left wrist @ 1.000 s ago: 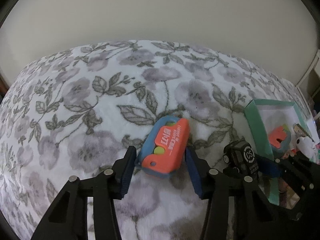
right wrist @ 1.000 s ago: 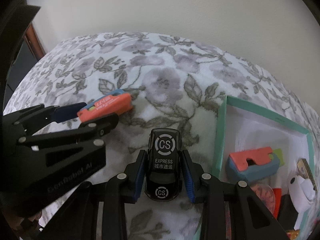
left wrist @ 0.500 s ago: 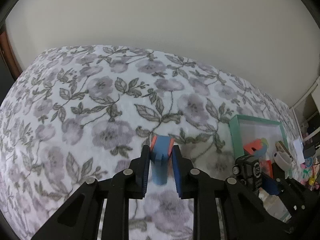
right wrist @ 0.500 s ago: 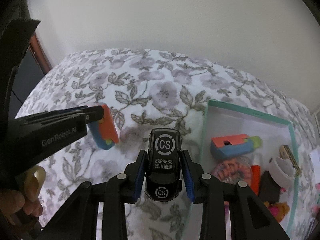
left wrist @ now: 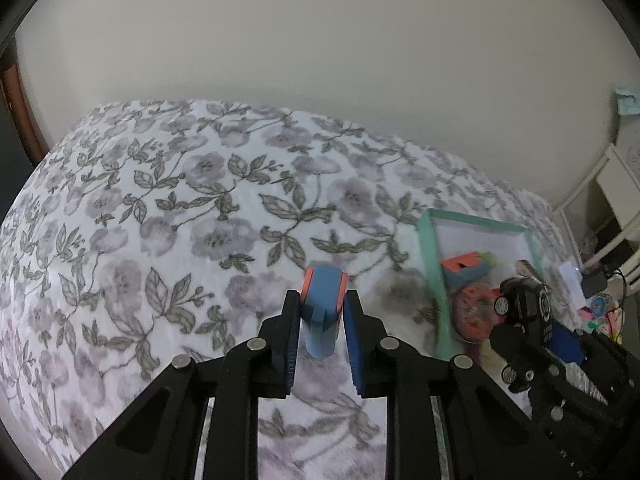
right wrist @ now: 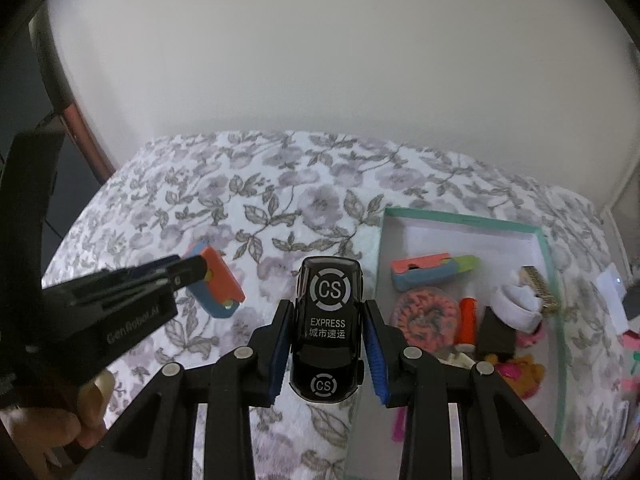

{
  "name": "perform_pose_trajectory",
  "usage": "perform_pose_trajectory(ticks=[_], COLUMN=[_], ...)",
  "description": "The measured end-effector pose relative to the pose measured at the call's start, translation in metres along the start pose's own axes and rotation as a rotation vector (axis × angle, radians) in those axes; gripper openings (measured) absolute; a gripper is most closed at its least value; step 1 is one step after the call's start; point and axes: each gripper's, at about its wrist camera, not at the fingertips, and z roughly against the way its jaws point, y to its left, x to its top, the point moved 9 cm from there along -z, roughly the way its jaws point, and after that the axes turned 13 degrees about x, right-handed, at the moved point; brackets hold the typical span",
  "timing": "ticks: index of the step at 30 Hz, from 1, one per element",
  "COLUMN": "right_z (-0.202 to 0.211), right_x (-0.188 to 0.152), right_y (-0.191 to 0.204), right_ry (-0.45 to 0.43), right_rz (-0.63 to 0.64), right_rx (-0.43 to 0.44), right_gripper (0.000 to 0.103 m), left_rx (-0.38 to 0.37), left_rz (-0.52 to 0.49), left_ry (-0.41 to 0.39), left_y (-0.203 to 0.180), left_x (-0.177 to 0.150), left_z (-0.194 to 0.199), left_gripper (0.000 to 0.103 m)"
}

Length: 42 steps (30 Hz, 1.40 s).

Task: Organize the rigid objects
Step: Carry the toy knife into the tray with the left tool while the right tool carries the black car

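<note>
the left gripper is clenched on an orange and blue toy block, its blue fingers pressing the block's two orange faces so that the blue edge faces the camera. the block hangs clear above the floral blanket of the bed. in the right wrist view the same block shows tilted at the tip of the left gripper, with part of a hand under the black handle at the lower left.

the right gripper is grasping a black toy car marked "cs" and "express", both blue fingers against the car's sides, the car pointing away from the camera. from the left wrist view this car is blurred and sits over the near part of the tray.

to the right on the blanket lies a shallow tray with a green rim. in it are a second orange and blue block, a round pink knitted piece, an orange tube, a dark brown block and a white rounded item. other small pink bits lie at the tray's near end, too unclear to name.
</note>
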Motion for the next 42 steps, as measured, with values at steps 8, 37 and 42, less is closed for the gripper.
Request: perform_pose_trajectory(ticks=[8,37,42], right_z=[0.048,0.058,0.047], right_x=[-0.006,-0.076,-0.084], right_y=[-0.012,-0.148,-0.147], right_ry=[-0.065,0.073,0.121], right_rz=[-0.020,-0.272,-0.248], right_rx=[-0.034,-0.217,-0.236], right_gripper=[0.037,0.037,0.037], left_rx=[-0.039,-0.130,-0.129], left_rz=[-0.051,-0.485,-0.499], left_ry=[-0.145,-0.129,-0.066], left_y=[-0.032,-0.183,-0.184], left_x=[0.001,-0.091,-0.102], left_z=[0.062,0.074,0.053], left_gripper=[0.022,0.023,0.023])
